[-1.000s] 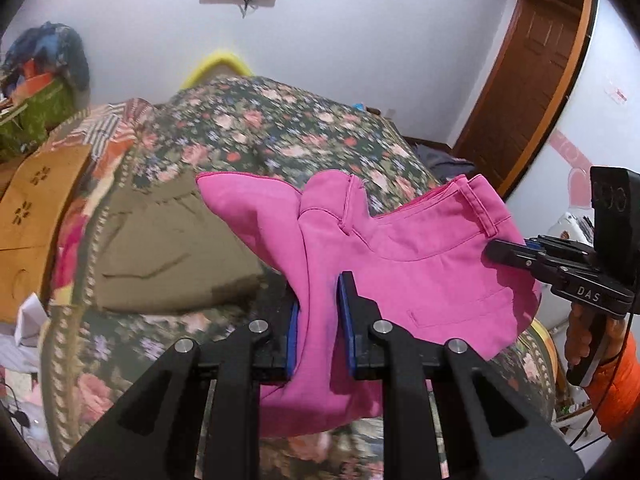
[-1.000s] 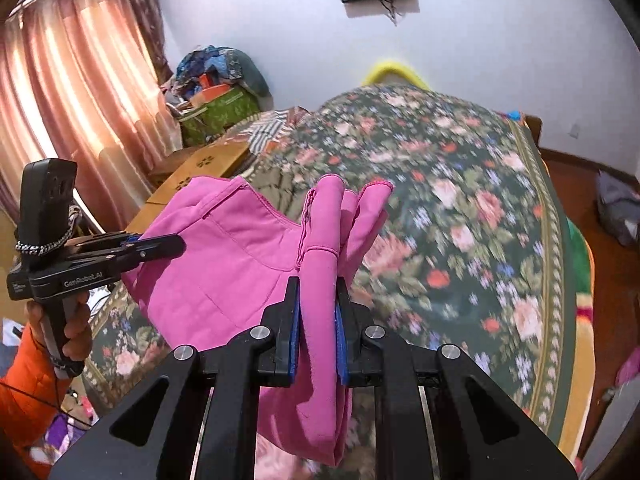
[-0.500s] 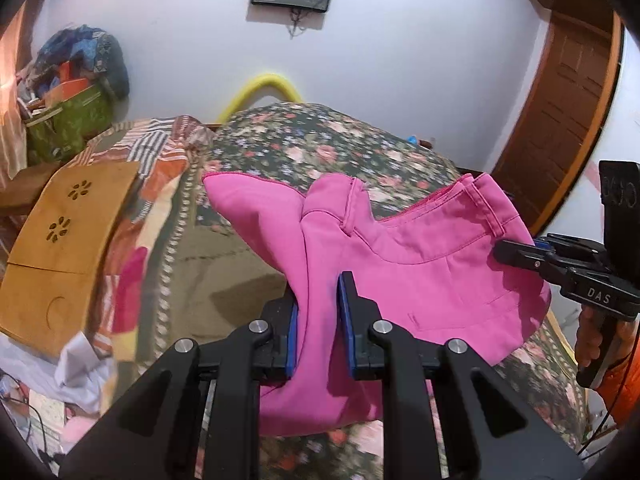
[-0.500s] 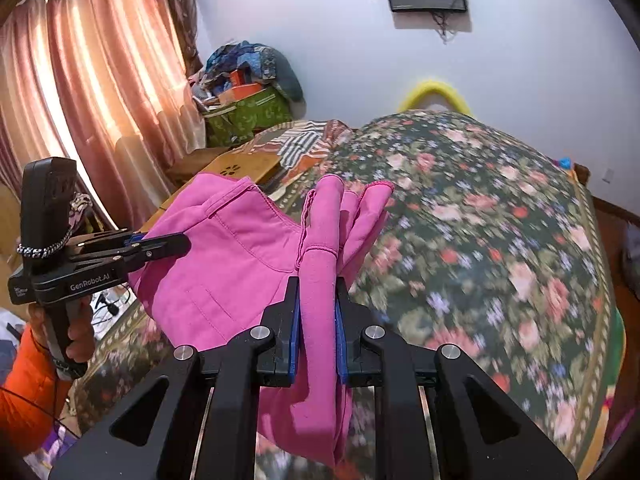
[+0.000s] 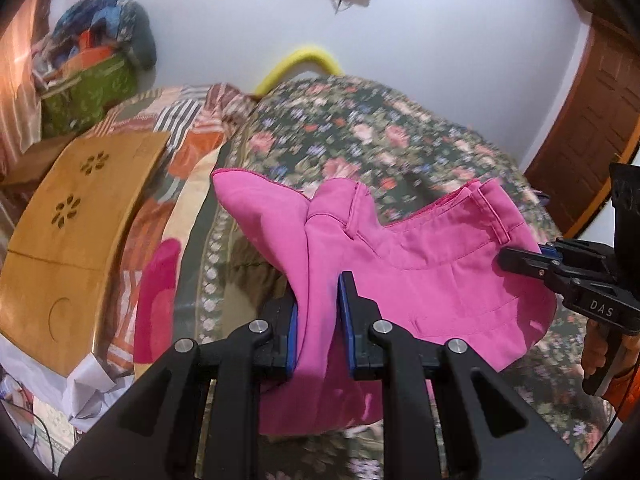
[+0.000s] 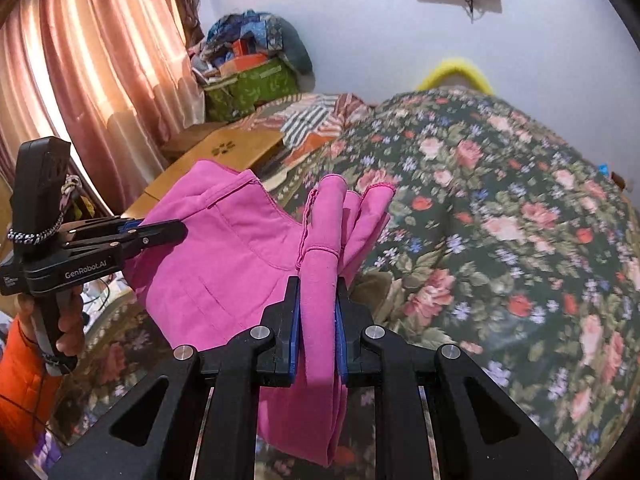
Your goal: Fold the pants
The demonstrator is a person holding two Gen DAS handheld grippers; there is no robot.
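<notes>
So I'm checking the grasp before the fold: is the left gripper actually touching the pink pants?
Touching. In the left wrist view the left gripper has the pink pants pinched between its blue-padded fingers, cloth filling the gap.

left gripper (image 5: 318,300): your matte black plastic arms, blue pads, round silver screws, "GenRobot.AI" in white down the side, speckled cord looped round the top block | right gripper (image 6: 317,306): same black-and-blue build, silver screws, "DAS" in white | you: bare fingers, bright orange sleeves, thin black cable at each wrist
</notes>
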